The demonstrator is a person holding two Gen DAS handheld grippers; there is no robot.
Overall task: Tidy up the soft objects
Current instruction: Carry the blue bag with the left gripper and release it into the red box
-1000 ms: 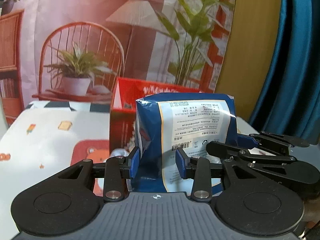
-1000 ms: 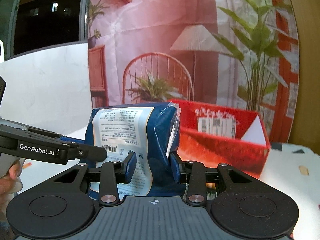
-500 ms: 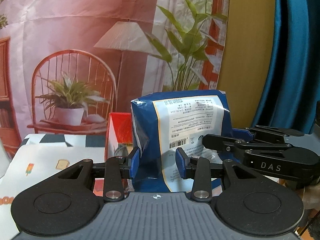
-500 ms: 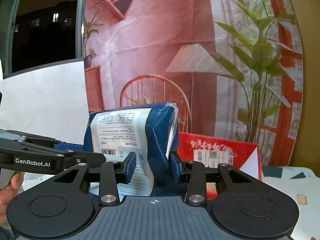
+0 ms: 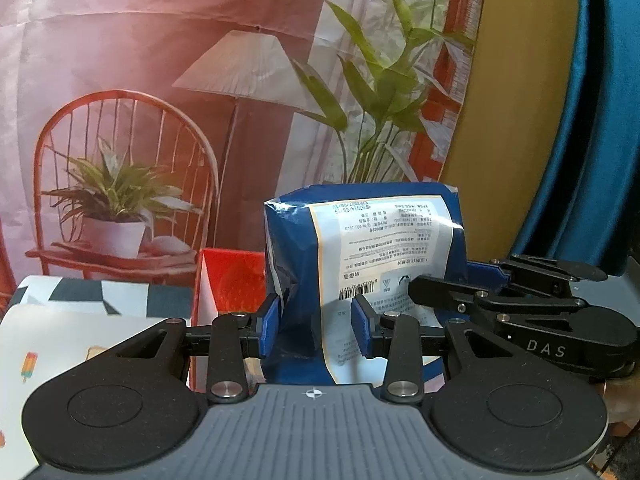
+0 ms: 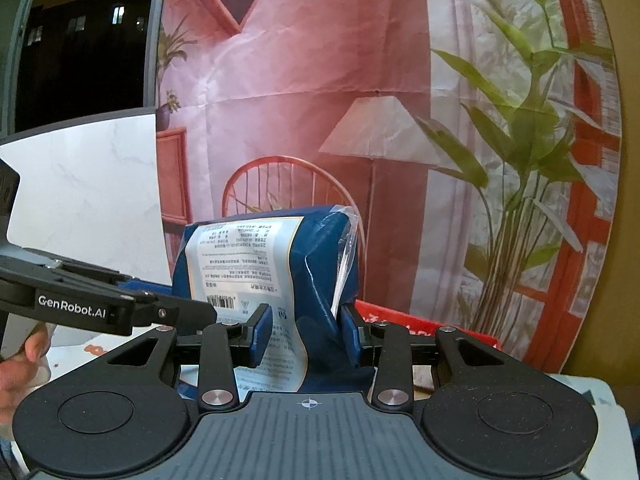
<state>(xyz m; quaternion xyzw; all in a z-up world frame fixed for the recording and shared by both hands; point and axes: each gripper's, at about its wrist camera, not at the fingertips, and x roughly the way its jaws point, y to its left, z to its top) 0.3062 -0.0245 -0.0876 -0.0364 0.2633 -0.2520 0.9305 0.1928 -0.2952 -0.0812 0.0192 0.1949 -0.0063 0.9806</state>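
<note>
Both grippers pinch one blue packet (image 5: 362, 264) — the left gripper (image 5: 316, 330) near its left edge, the right gripper (image 6: 306, 334) near its right — holding it upright before a red box (image 5: 232, 280).

Left claw (image 5: 316, 330): matte black linkage arms, silver pivot screws, blue pads (image 5: 268, 326), ribbed grey base with a small crosshair at six o'clock. Right claw (image 6: 306, 330) matches it. White lettering reads "DAS" at three o'clock, "GenRobot.AI" at nine.
</note>
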